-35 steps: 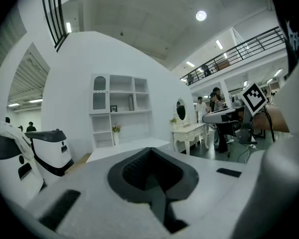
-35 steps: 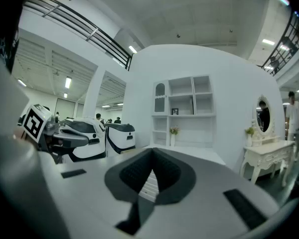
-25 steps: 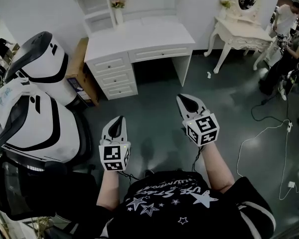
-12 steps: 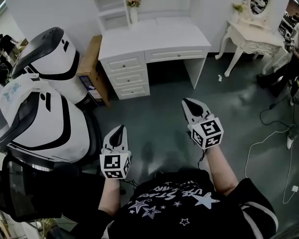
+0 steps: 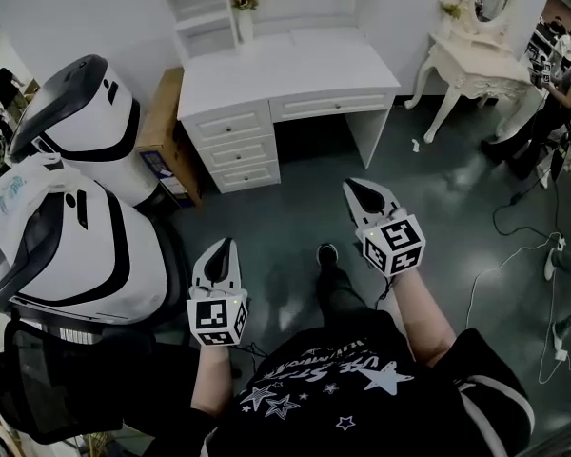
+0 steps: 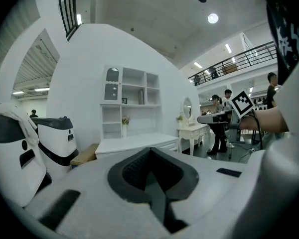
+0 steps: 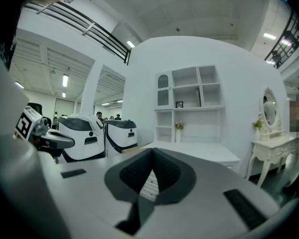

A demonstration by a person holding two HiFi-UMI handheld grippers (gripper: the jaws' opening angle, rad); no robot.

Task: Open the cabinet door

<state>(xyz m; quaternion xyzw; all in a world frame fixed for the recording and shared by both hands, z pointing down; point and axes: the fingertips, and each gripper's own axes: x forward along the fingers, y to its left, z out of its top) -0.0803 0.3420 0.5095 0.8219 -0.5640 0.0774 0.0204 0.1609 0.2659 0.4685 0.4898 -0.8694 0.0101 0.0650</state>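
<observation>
Where the cabinet door (image 6: pixel 112 84) sits: top-left bay of the white hutch (image 6: pixel 132 101) above the desk (image 5: pixel 295 65); 10 o'clock in the left gripper view, 1 o'clock in the right gripper view.
Door axis: long axis vertical, arched end up, face towards both grippers; looks closed.
Left gripper (image 5: pixel 224 246): jaws together, nothing between them, touching nothing, well apart from the desk.
Right gripper (image 5: pixel 357 187): jaws together, empty, at 2 o'clock from the left one.
Writing: white lettering and stars on the black shirt (image 5: pixel 305 417), not reliably legible; square markers (image 5: pixel 216 314) on each gripper carry no letters.
</observation>
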